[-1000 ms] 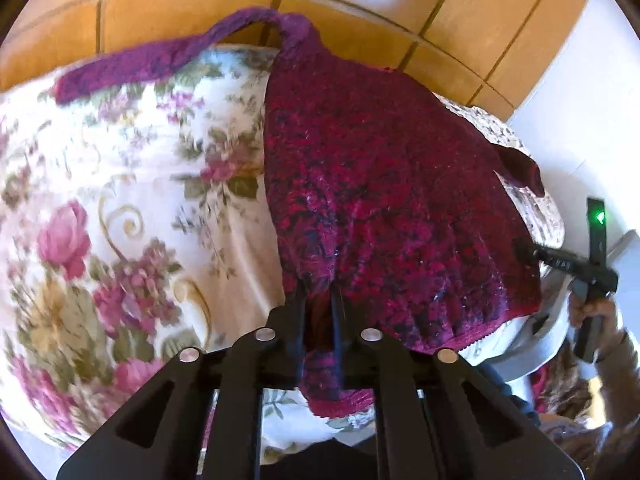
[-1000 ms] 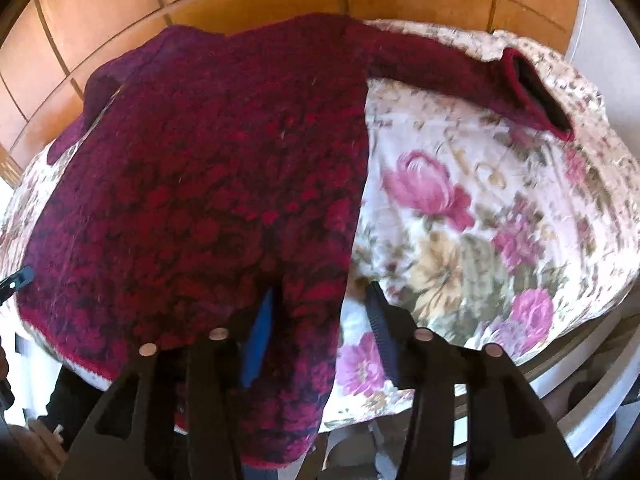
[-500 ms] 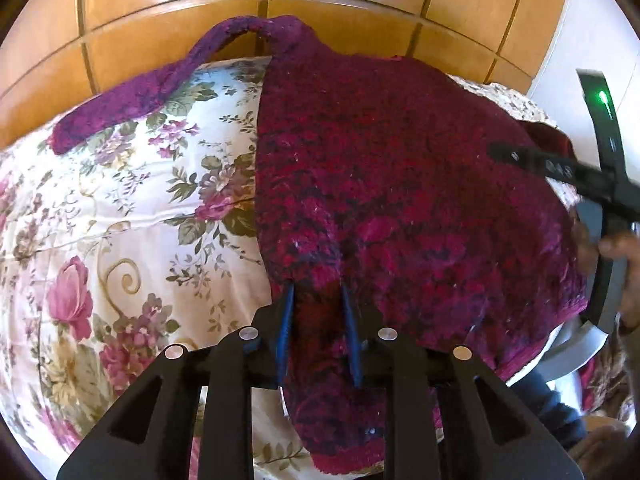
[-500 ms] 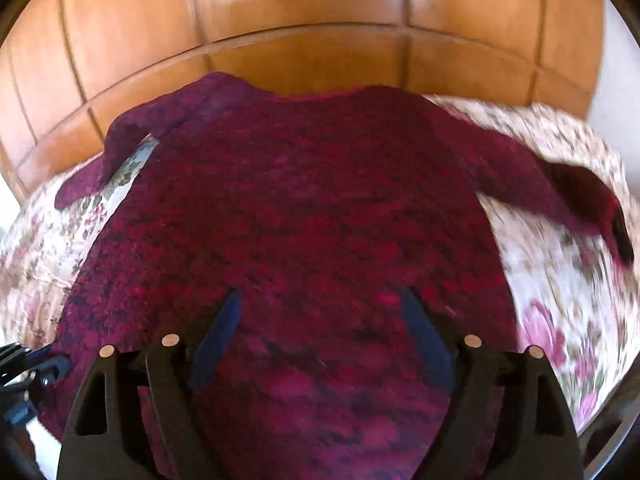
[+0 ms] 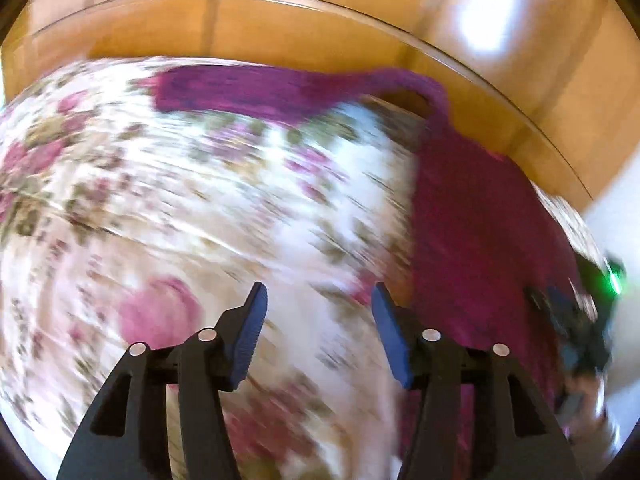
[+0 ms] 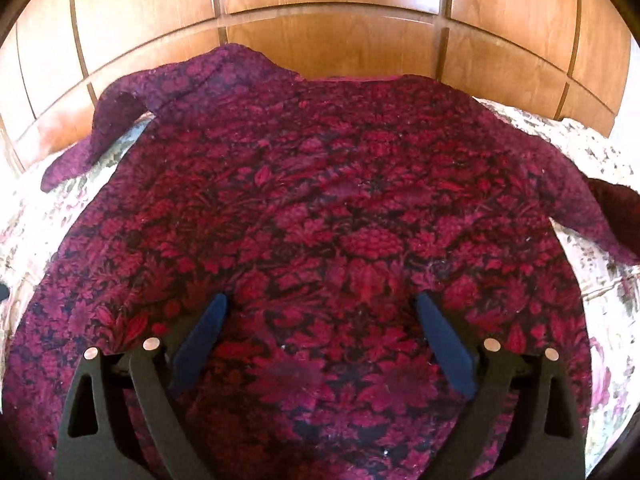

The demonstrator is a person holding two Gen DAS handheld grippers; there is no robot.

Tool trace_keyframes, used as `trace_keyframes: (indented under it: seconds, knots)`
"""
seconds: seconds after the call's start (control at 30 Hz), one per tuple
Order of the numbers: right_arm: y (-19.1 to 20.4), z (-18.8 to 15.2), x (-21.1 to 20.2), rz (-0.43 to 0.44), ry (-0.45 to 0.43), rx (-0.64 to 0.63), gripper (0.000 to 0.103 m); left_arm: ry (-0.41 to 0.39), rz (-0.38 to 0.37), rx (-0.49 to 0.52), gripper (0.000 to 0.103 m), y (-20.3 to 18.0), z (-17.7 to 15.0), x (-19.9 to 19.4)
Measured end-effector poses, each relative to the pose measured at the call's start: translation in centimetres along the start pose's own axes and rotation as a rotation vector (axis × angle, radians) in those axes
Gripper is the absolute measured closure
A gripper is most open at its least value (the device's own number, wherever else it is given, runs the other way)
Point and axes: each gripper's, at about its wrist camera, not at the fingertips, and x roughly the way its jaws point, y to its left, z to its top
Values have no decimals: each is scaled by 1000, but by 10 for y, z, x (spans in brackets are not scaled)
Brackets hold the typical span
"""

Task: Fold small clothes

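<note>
A dark red patterned sweater [image 6: 332,216] lies flat on a floral tablecloth [image 6: 600,148], both sleeves spread to the sides. My right gripper [image 6: 320,304] hovers over the sweater's lower middle; its jaws are opening wide and nothing sits between them. In the blurred left wrist view the sweater [image 5: 480,248] lies at the right, one sleeve [image 5: 256,88] stretched to the left along the far edge. My left gripper [image 5: 318,300] is over the bare tablecloth [image 5: 160,200], left of the sweater's body. Its jaws are opening and hold nothing.
Wooden wall panels [image 6: 340,8] rise just behind the table. The right gripper's body, with a green light [image 5: 614,280], and a hand show at the right edge of the left wrist view. A white wall [image 5: 616,216] stands at the right.
The left gripper let go of the sweater's hem and swung left over the tablecloth, jaws spreading. The right gripper released the hem, opened wide and shifted left over the sweater's middle.
</note>
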Motion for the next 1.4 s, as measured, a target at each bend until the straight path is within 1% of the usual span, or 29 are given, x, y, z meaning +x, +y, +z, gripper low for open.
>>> trace_keyframes:
  seconds: [0.1,0.17,0.23,0.3,0.33,0.37,0.4,0.43,0.53,0.63,0.67,0.7,0.73,0.77,0.8,0.83,0.9,0.93,1.0,1.03,1.1,1.13,1.17,1.23,1.27,1.3,1.33,1.37,1.4]
  knots:
    - [3,0,1,-6,4,-15,3,-26,46,-89,49,26,26,11]
    - [3,-1,1,-5,6,-15,3,-32,63,-151,49,42,44,20]
    - [4,0,2,-5,13,-16,2,-44,85,-186,49,58,62,26]
    - [6,0,5,-10,22,-18,2,-61,121,-196,48,69,79,32]
    - [7,1,6,-16,25,-22,2,-68,141,-207,39,78,90,37]
    - [8,1,6,-20,27,-25,2,-76,155,-221,33,86,98,40]
    - [9,2,7,-23,29,-26,2,-92,172,-242,30,94,107,42]
    - [9,2,8,-24,28,-23,2,-108,192,-267,30,104,117,46]
    - [9,4,9,-26,28,-21,2,-92,216,-326,30,127,142,64]
    - [9,3,9,-30,22,-21,2,-51,231,-365,31,141,160,87]
    - [9,3,9,-30,19,-21,2,-44,236,-370,34,143,164,92]
    - [9,3,9,-31,17,-21,2,-44,244,-366,48,145,169,98]
    - [9,2,9,-31,17,-21,2,-41,255,-345,65,143,175,104]
    - [9,3,9,-30,18,-21,2,-36,268,-316,70,140,179,109]
    - [9,2,9,-30,18,-21,2,-41,305,-262,83,134,186,112]
    - [9,2,9,-30,18,-21,2,-48,333,-213,93,128,190,112]
    - [9,2,9,-30,19,-21,2,-79,394,-142,95,121,202,109]
    - [9,3,9,-30,18,-21,2,-111,438,-127,95,127,214,105]
    - [9,3,9,-30,18,-21,2,-144,506,-143,95,138,229,99]
    - [9,2,9,-30,17,-21,2,-159,553,-154,95,147,236,95]
    - [9,2,9,-30,17,-22,2,-173,621,-159,96,161,242,90]
    - [9,2,9,-31,17,-22,2,-161,628,-168,96,170,244,88]
    - [9,3,10,-31,16,-22,2,-153,647,-158,96,173,243,89]
    - [9,2,9,-30,17,-22,2,-147,713,-94,96,171,238,97]
    - [9,2,9,-30,16,-22,2,-109,707,-96,96,174,235,105]
    - [9,2,9,-30,16,-22,2,-70,687,-119,95,177,232,112]
    - [9,2,9,-30,17,-22,2,-50,665,-154,94,175,224,112]
    - [9,2,9,-30,16,-22,2,-68,644,-162,87,169,217,106]
    - [9,2,9,-31,16,-22,2,-87,610,-156,61,160,210,99]
